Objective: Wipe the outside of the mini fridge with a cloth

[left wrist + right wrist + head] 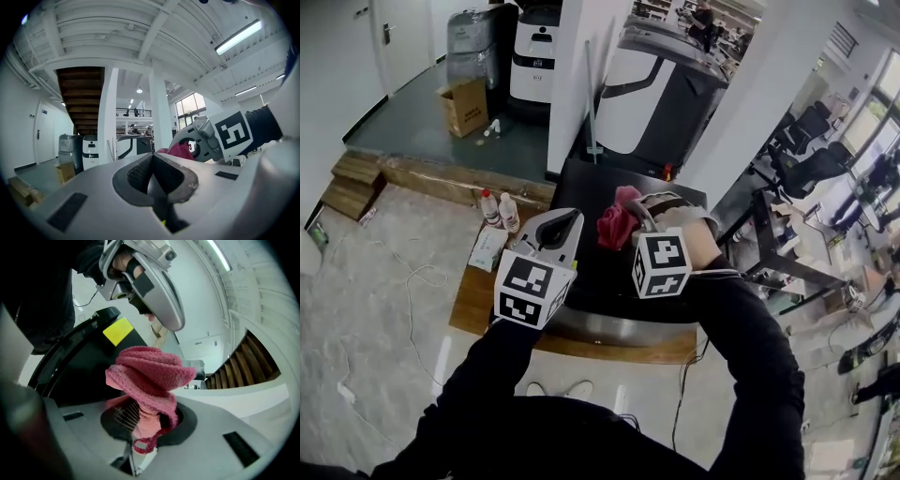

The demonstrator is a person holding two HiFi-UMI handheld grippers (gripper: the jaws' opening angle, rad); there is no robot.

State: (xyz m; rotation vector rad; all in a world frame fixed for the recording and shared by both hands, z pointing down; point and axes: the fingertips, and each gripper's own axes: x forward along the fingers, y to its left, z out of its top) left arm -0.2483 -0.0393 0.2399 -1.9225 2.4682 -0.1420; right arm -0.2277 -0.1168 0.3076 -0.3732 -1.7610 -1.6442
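Now your right gripper (140,425) has its jaws clamped on the pink cloth (150,373), bunched over the black top of the mini fridge (592,277). Whether it touches the top, I cannot tell. Your left gripper (152,171) is over the same top, beside the cloth, with its jaws together and nothing between them. The wiping seems only at its start. Next, I think, you must press the cloth flat on the fridge and draw it across.
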